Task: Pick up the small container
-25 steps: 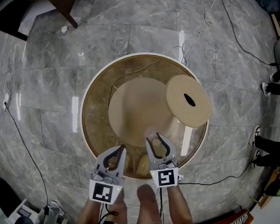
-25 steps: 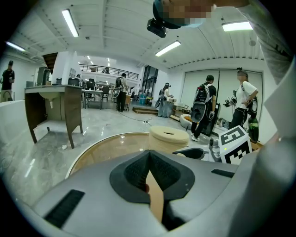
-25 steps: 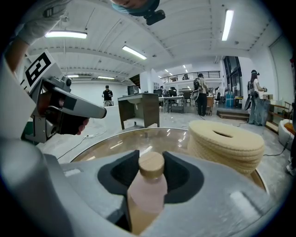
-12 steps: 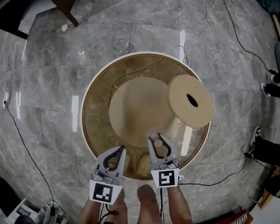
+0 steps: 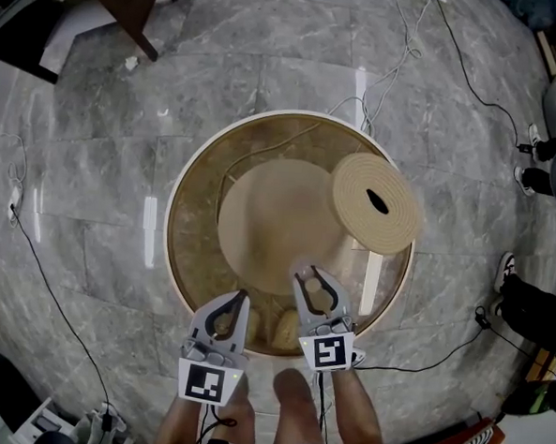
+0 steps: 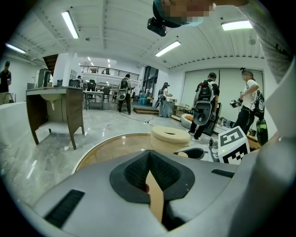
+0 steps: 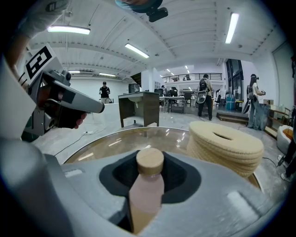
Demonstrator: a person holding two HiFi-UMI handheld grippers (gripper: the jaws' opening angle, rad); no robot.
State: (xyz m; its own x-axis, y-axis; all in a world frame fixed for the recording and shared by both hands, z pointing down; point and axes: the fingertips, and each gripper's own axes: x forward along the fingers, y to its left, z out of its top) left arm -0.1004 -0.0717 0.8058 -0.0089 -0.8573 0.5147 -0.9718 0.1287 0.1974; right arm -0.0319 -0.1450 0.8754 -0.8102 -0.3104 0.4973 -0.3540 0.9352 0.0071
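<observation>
The small container (image 7: 149,185) is a pale, clear bottle with a round wooden lid. It stands upright between the jaws of my right gripper (image 5: 309,275), which have just been closing and now press on both its sides. In the head view it shows inside the jaw loop, over the near edge of the round glass-topped table (image 5: 181,201). My left gripper (image 5: 241,299) hovers beside it to the left, over the same near rim. Its jaws are shut and its fingertips (image 6: 144,156) meet with nothing between them.
A thick coiled woven ring (image 5: 375,202) lies on the table's far right. A beige cone-shaped base (image 5: 278,216) shows under the glass. Cables (image 5: 474,83) run over the marble floor, people's feet (image 5: 526,307) stand at the right, and a dark wooden desk (image 5: 122,0) stands far left.
The right gripper's jaws have narrowed onto the small container. Both grippers stay where they were at the table's near rim.
</observation>
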